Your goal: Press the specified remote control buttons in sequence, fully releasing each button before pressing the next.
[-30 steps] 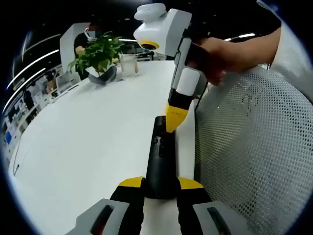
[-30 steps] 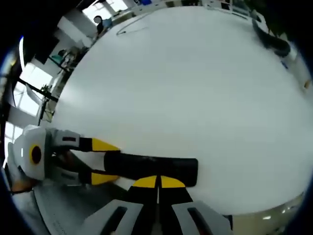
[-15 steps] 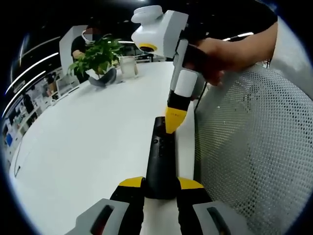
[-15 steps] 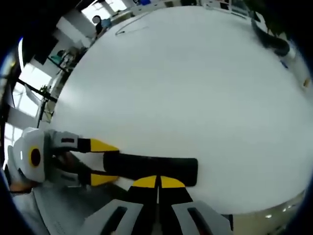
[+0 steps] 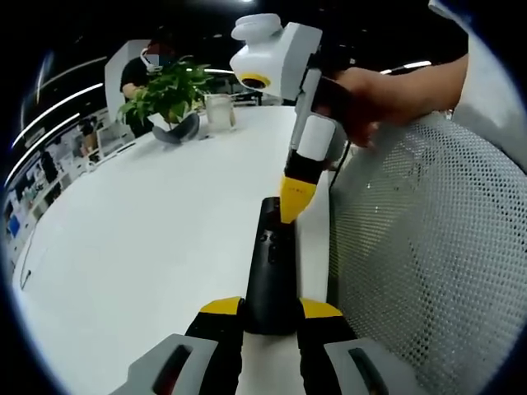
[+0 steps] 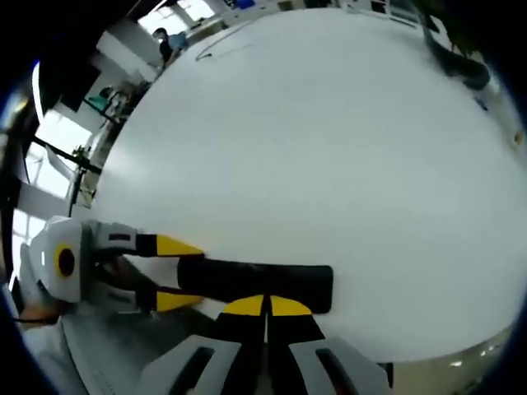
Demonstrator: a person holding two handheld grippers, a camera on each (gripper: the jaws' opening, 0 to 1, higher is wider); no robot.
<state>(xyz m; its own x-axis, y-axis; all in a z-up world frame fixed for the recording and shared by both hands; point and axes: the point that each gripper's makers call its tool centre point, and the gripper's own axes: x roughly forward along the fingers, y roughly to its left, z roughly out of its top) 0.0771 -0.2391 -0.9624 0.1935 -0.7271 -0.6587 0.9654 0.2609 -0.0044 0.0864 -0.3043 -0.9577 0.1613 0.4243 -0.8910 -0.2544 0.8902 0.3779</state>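
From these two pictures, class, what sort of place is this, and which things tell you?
Probably an open-plan office: a large white table, a mesh chair, a potted plant, and ceiling strip lights over shelving behind.

Stood at the far end of the white table [image 5: 156,230]: potted plant [image 5: 169,97], with clear glass jar [image 5: 218,111] just beside; mesh chair back [image 5: 428,255] alongside the table's edge.

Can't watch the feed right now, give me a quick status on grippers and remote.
Left gripper shut on remote. Right gripper shut, tip at remote's far end. Plant well clear.
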